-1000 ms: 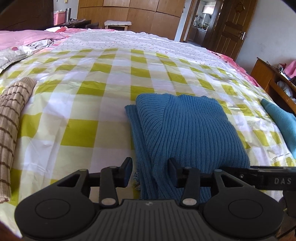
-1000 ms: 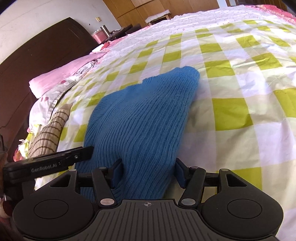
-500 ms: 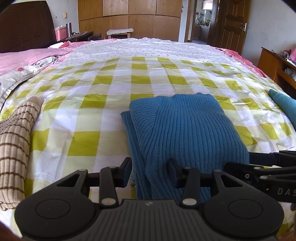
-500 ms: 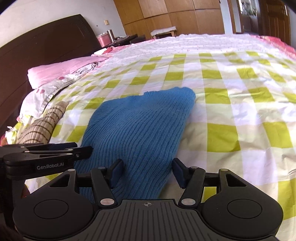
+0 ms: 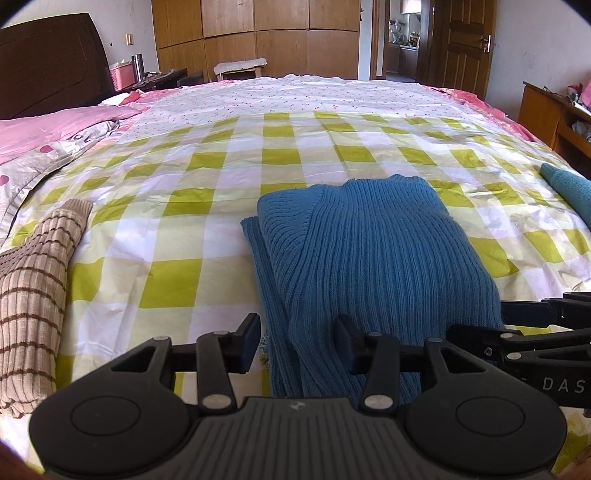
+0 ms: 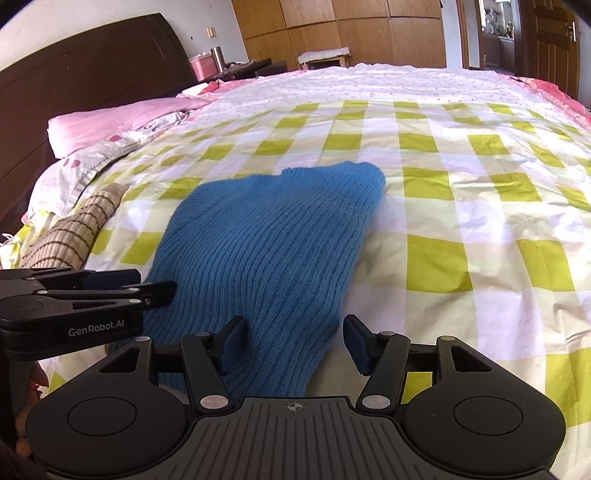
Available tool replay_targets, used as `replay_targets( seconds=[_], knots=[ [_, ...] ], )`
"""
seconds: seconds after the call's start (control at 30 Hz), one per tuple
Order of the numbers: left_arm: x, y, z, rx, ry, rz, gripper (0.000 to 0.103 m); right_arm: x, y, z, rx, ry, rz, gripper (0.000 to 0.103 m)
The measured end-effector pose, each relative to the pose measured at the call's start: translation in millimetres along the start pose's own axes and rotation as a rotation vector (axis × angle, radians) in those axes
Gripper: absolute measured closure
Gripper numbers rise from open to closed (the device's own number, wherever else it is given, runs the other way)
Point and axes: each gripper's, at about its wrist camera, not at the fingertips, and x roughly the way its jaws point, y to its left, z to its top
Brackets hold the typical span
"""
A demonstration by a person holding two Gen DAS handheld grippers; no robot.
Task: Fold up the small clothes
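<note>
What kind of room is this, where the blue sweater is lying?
It looks like a bedroom. A big bed with a yellow-and-white checked sheet has a dark wooden headboard and a pink pillow, and tall wooden wardrobes line the far wall.

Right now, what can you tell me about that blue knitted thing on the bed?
The blue sweater is a ribbed knit, folded into a thick rectangle with layered edges showing along its left side. It lies flat on the yellow-and-white checked bedspread, near the bed's front edge. Both hand-held grippers sit open at its near end; neither visibly pinches it. A striped beige garment lies apart to its left.
</note>
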Motion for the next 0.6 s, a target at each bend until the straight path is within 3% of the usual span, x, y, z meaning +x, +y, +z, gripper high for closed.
replay_targets(
  seconds=[0.3,0.37,0.5,0.6],
  knots=[
    [1.2,-1.5,-0.5,0.000,0.001,0.023,0.045,-1.3,-1.0,-1.0,0.008,-0.003,0.002,0.046],
    [1.5,-1.7,-1.0,0.000,-0.001,0.039,0.038,-2.8,-0.6,-0.8,0.007,-0.006,0.002,0.046],
    [4.9,-0.6,-1.2,-0.012,0.015,0.105,0.009,-4.7,1.5,-1.9,0.001,-0.009,-0.001,0.045],
    [7.7,6.5,-2.6,-0.052,0.027,0.099,0.004,-6.2,1.8,-2.9,0.003,-0.009,0.001,0.045]
  ],
)
